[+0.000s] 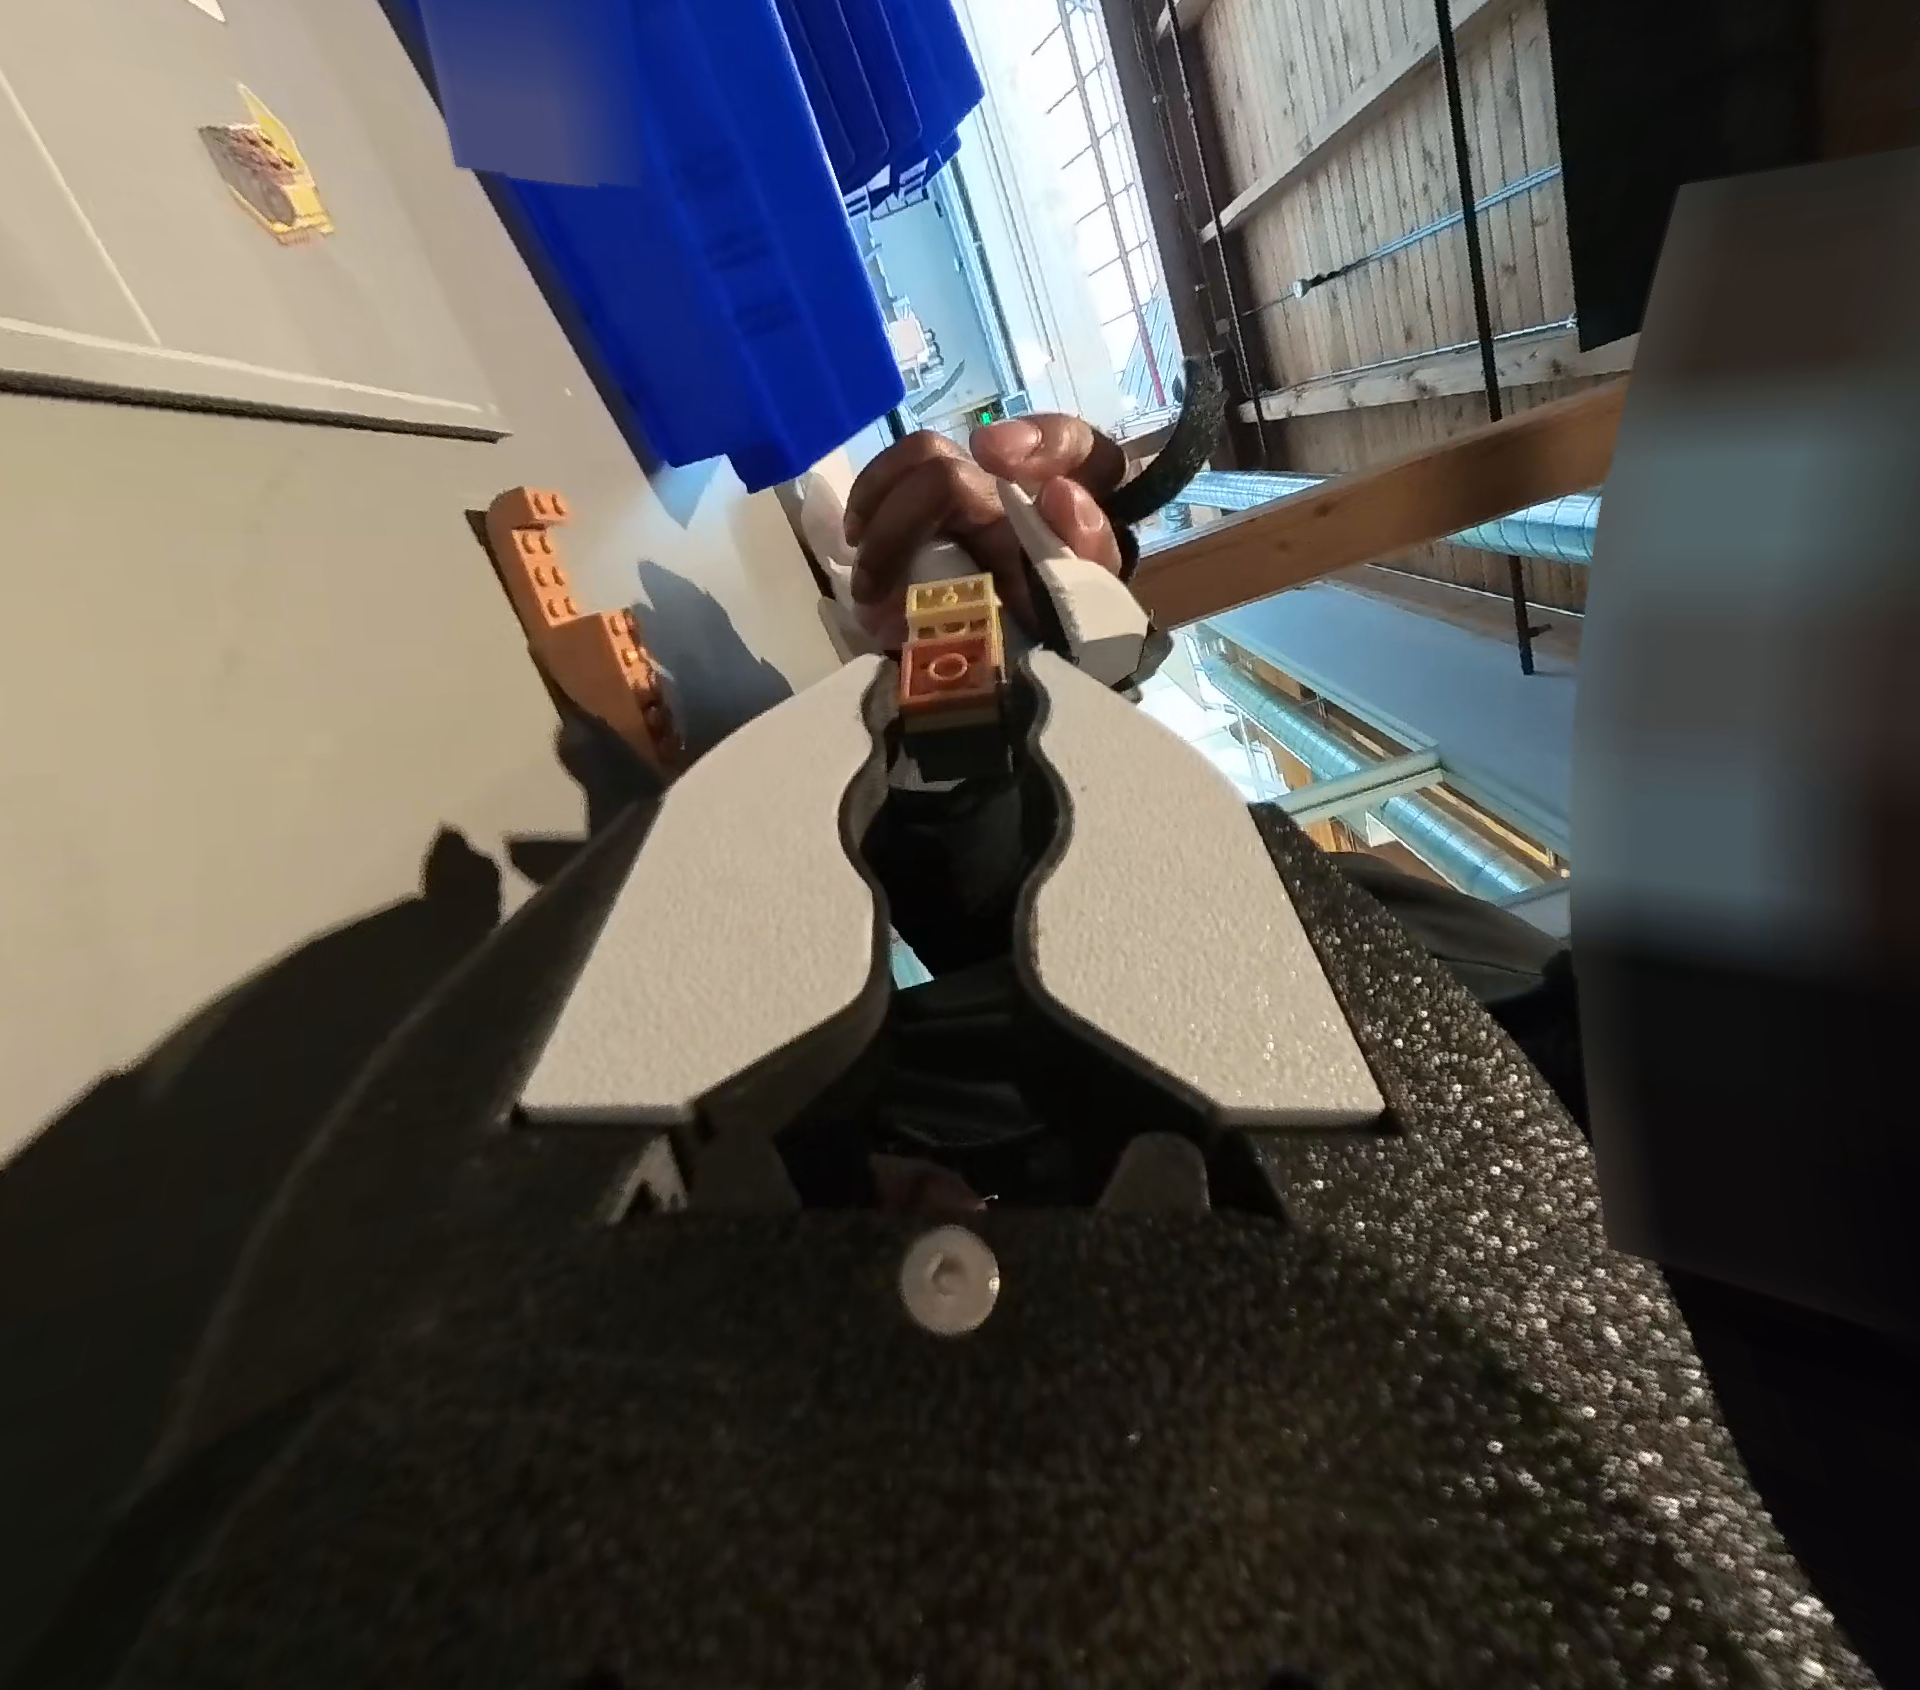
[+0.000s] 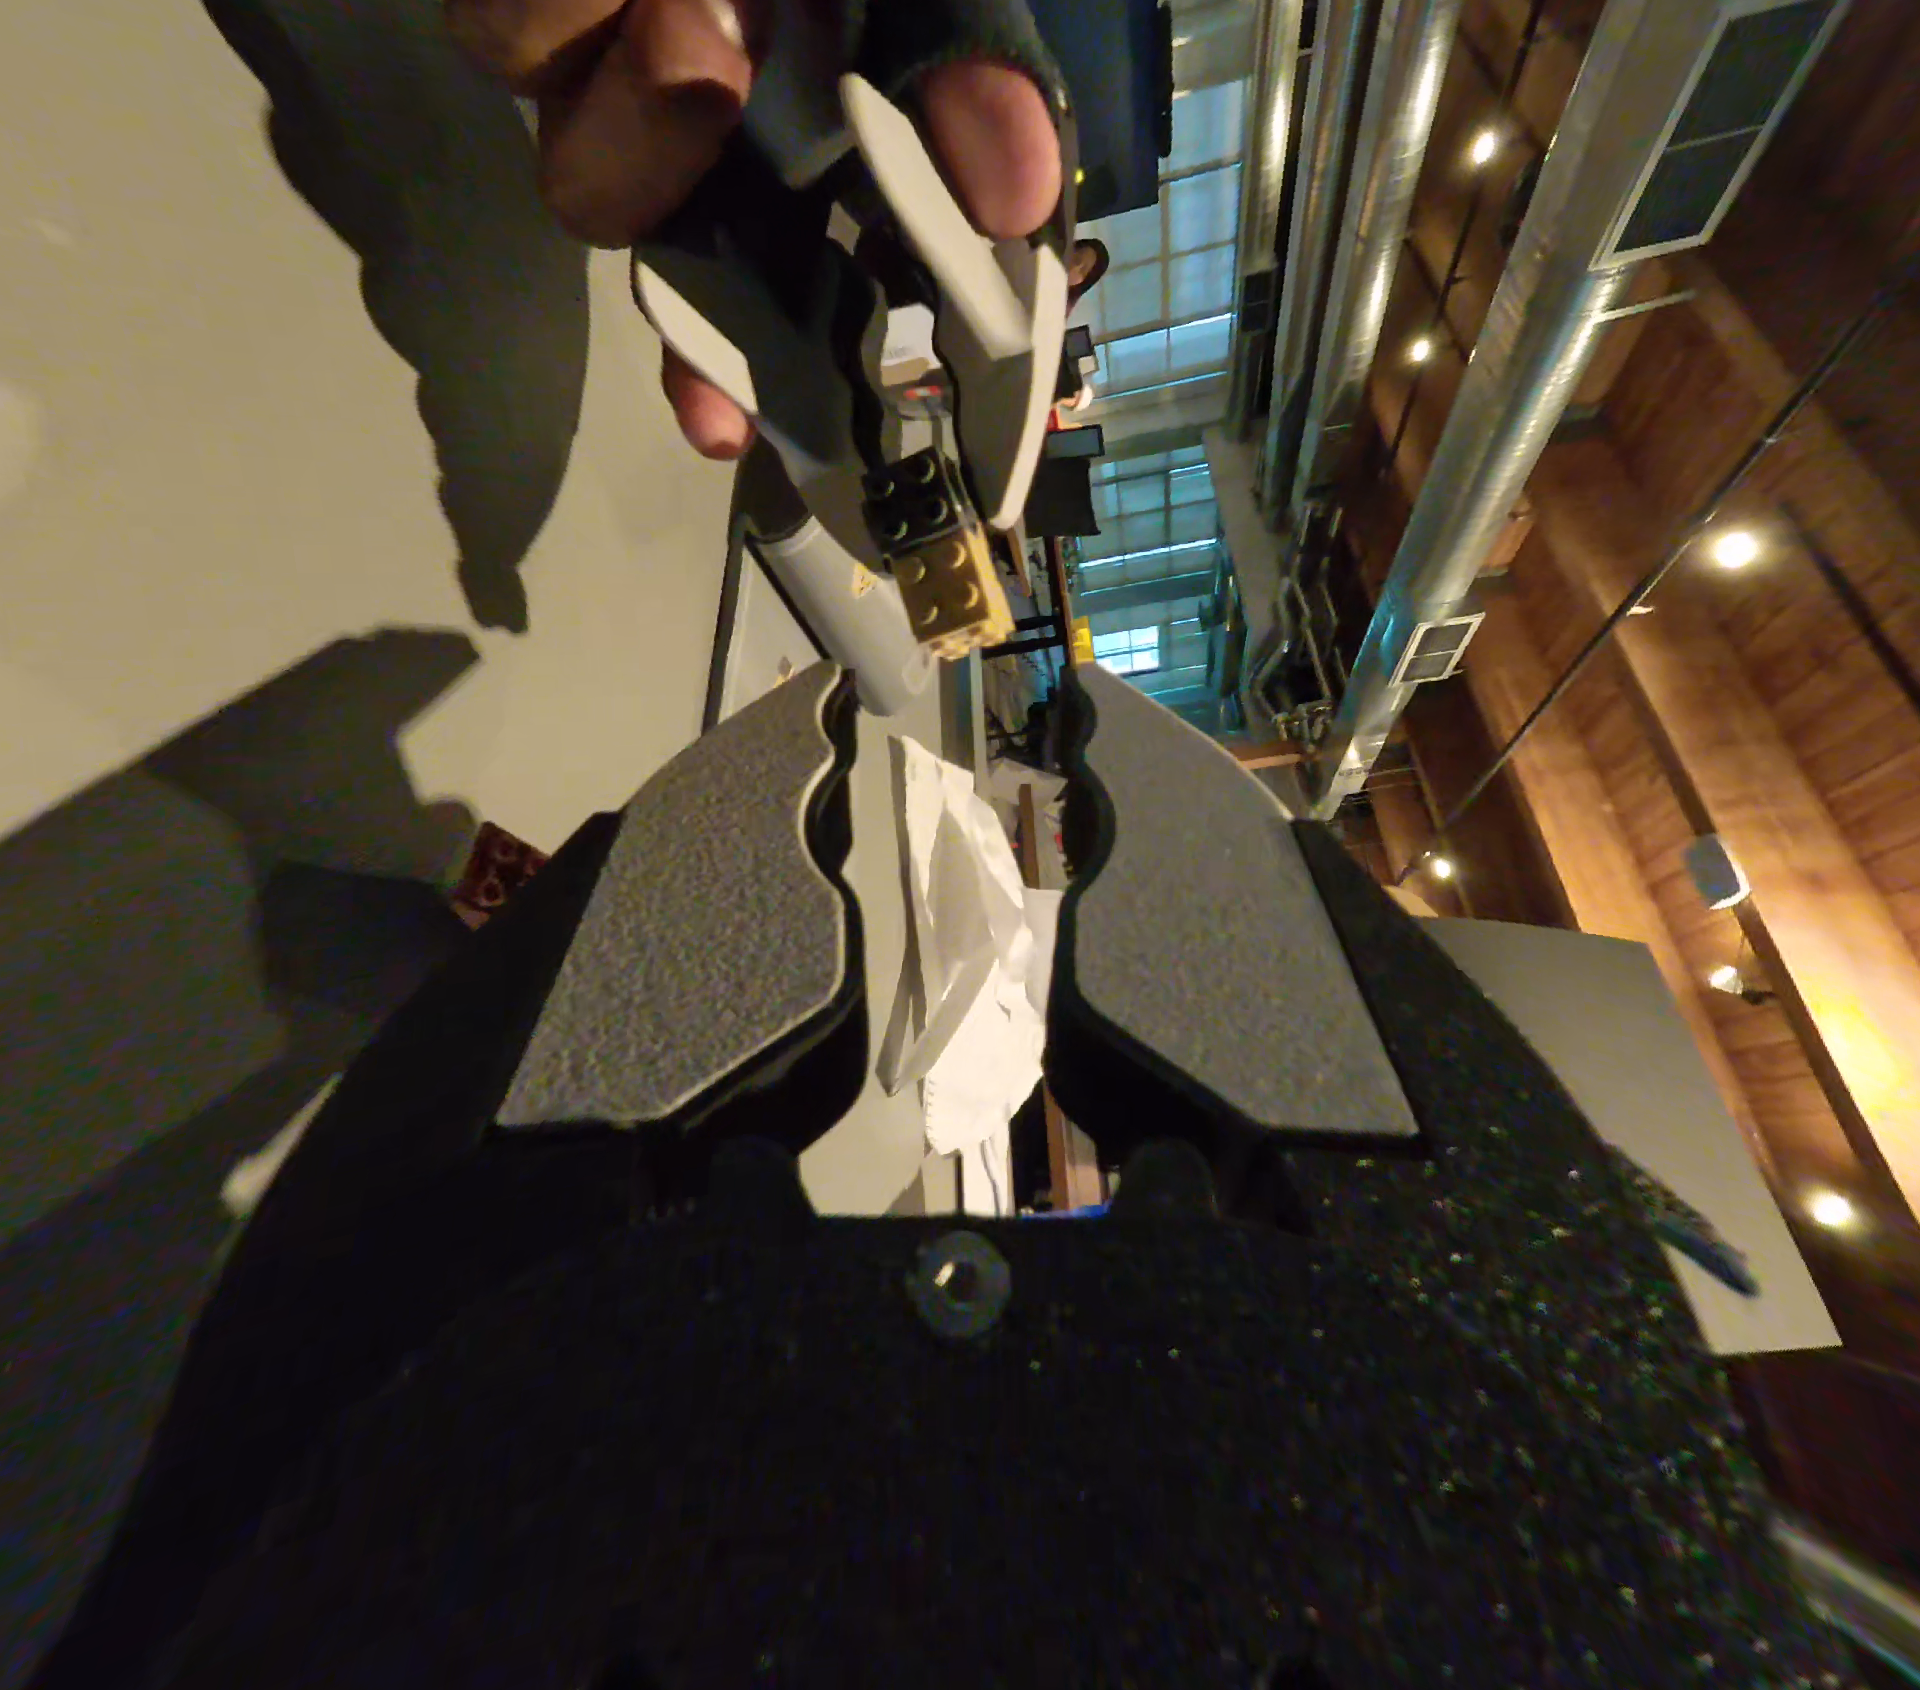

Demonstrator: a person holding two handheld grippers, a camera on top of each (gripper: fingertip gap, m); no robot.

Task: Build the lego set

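We've got the left gripper (image 1: 951,684) pinching a small stacked brick piece, pale yellow over orange-brown over black (image 1: 948,653), right at its tips, lifted off the grey table (image 1: 260,601). Our right gripper (image 2: 961,695) hangs open and empty just below it. Risk here: such a shallow hold could let the stack twist or pop free if we push off-axis. The tan studded plate (image 1: 582,601) waits on the table.

Blue bins (image 1: 665,113) stacked by grey table (image 1: 260,560); crumpled paper (image 2: 966,923).
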